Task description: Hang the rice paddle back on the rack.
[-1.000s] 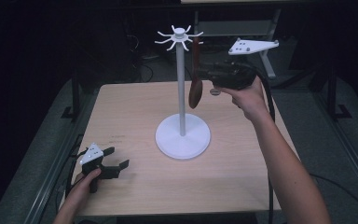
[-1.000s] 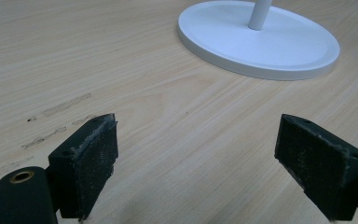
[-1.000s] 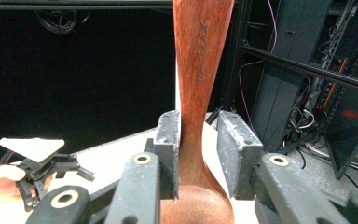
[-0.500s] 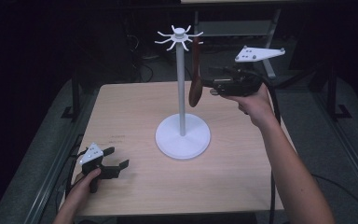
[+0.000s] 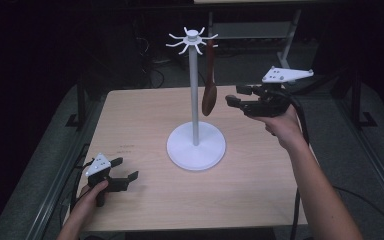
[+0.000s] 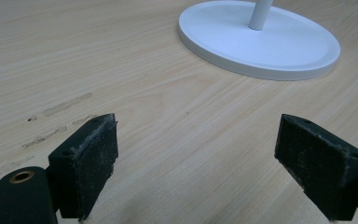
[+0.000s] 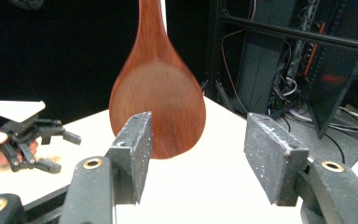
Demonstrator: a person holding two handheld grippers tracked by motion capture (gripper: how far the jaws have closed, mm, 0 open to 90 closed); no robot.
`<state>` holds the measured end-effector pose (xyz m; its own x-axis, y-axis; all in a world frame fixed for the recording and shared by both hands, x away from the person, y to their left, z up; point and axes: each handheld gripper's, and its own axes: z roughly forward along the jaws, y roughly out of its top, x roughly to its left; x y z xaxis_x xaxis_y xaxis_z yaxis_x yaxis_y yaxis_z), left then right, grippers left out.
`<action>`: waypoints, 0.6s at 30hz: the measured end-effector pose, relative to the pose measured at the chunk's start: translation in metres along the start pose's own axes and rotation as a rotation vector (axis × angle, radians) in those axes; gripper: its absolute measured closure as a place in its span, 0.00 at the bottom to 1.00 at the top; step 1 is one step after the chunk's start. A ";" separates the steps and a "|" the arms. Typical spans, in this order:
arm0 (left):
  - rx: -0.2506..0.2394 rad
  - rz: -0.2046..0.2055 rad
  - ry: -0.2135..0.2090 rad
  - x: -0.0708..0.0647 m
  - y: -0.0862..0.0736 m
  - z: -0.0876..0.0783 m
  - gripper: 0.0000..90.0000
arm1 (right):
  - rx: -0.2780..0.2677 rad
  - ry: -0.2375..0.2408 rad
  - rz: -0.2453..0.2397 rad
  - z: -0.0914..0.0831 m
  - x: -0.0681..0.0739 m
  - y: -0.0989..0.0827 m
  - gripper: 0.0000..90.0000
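Both tools gape empty: right tool (image 5: 233, 95) beside the hanging wooden spoon (image 5: 209, 95); left tool (image 5: 125, 173) low over the table (image 5: 145, 125).

One table (image 5: 145, 120) is present. One white stand (image 5: 195, 145) is on it, consisting of one round base, one upright pole and one ring of hooks at the top; the exact number of hooks cannot be determined. One brown wooden spoon (image 5: 209, 95) hangs from the stand. Two grippers are present: one left gripper (image 5: 122, 180) and one right gripper (image 5: 240, 96). Each gripper has two black jaws and one grey three-cornered plate. Two hands hold the grippers, one each.
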<state>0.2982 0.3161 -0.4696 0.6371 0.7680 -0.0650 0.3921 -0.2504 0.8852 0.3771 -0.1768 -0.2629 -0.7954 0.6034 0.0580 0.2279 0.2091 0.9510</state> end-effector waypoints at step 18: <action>0.002 0.001 0.003 0.001 0.000 -0.001 0.14 | 0.056 -0.038 0.030 -0.017 -0.007 -0.069 0.41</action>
<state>0.2982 0.3170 -0.4694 0.6355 0.7695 -0.0631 0.3931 -0.2521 0.8843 0.3570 -0.2084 -0.3235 -0.7662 0.6384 0.0736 0.2829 0.2323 0.9306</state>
